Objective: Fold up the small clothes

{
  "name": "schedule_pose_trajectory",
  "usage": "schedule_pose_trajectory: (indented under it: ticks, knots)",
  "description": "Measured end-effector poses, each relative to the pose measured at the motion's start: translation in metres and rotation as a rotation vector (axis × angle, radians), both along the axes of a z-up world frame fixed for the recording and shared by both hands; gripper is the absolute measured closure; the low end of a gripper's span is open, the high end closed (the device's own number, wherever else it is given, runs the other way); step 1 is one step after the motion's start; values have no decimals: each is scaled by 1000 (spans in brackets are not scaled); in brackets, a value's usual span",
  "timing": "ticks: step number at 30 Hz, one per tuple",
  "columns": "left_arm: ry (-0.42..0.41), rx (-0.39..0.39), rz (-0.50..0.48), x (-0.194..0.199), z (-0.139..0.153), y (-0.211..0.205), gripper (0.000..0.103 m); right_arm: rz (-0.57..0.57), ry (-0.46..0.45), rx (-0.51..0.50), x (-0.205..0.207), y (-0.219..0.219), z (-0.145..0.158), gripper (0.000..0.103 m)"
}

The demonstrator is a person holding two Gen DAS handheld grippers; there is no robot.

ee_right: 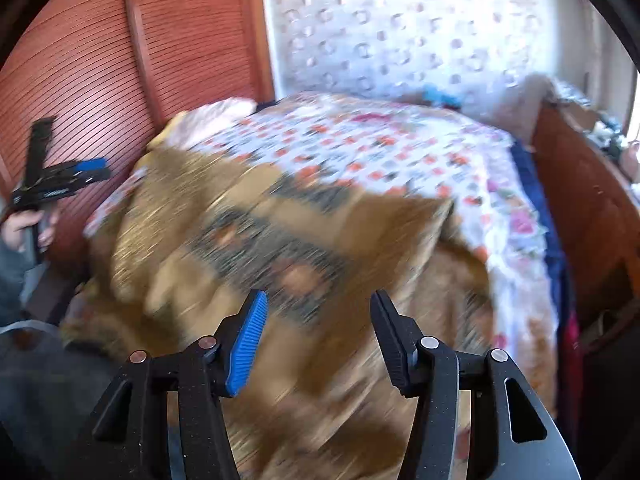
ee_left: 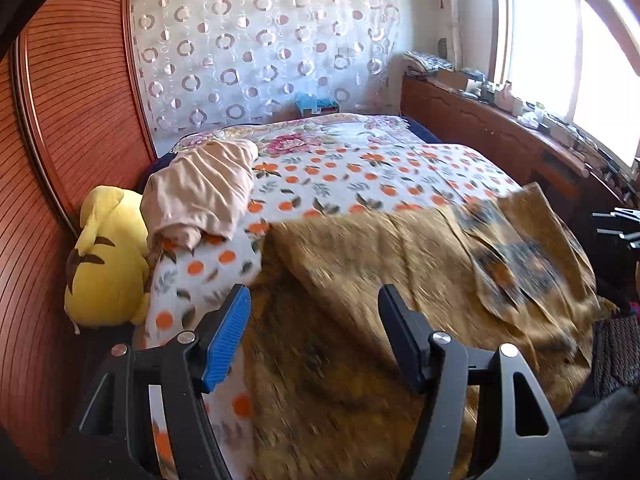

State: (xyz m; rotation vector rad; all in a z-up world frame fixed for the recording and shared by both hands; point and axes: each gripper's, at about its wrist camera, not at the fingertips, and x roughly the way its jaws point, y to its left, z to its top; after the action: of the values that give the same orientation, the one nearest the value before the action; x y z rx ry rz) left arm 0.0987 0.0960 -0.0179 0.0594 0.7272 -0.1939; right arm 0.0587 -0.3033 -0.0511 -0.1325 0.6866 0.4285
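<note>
A mustard-brown garment [ee_left: 400, 280] with dark patterned patches lies spread over the near part of the bed, blurred in both views. My left gripper [ee_left: 314, 300] hovers above its left part, open, with nothing between its fingers. My right gripper [ee_right: 318, 300] is open as well, over the same brown garment [ee_right: 280, 240], which does not touch its pads. Seen from the right wrist, the left gripper [ee_right: 98, 171] is at the far left in a person's hand [ee_right: 24, 228]. The right gripper's tips [ee_left: 618, 224] show at the right edge of the left wrist view.
The bed has an orange-print sheet [ee_left: 340, 176]. A crumpled beige garment [ee_left: 200, 192] and a yellow plush toy [ee_left: 108, 260] lie at its left, by the slatted wooden wall [ee_left: 80, 120]. A cluttered wooden ledge [ee_left: 500, 120] runs under the window on the right.
</note>
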Motion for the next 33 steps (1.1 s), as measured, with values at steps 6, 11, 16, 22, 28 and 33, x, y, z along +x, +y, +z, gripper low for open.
schedule_pose_trajectory:
  ticks: [6, 11, 16, 22, 28, 33]
  knots:
    - [47, -40, -10, 49, -21, 3, 36, -106, -43, -57, 68, -10, -5, 44]
    - [120, -95, -13, 80, -50, 9, 36, -146, 7, -40, 108, -18, -26, 37]
    - [184, -94, -14, 96, -71, 9, 36, -173, 77, -30, 140, -21, -43, 35]
    - [212, -41, -17, 97, -80, 1, 34, -166, 157, 3, 156, -23, -49, 33]
    - [206, -6, -15, 99, -83, -3, 28, -164, 151, -3, 159, -25, -47, 33]
    - [203, -17, -10, 98, -83, -1, 28, -130, 145, -43, 149, -17, -56, 40]
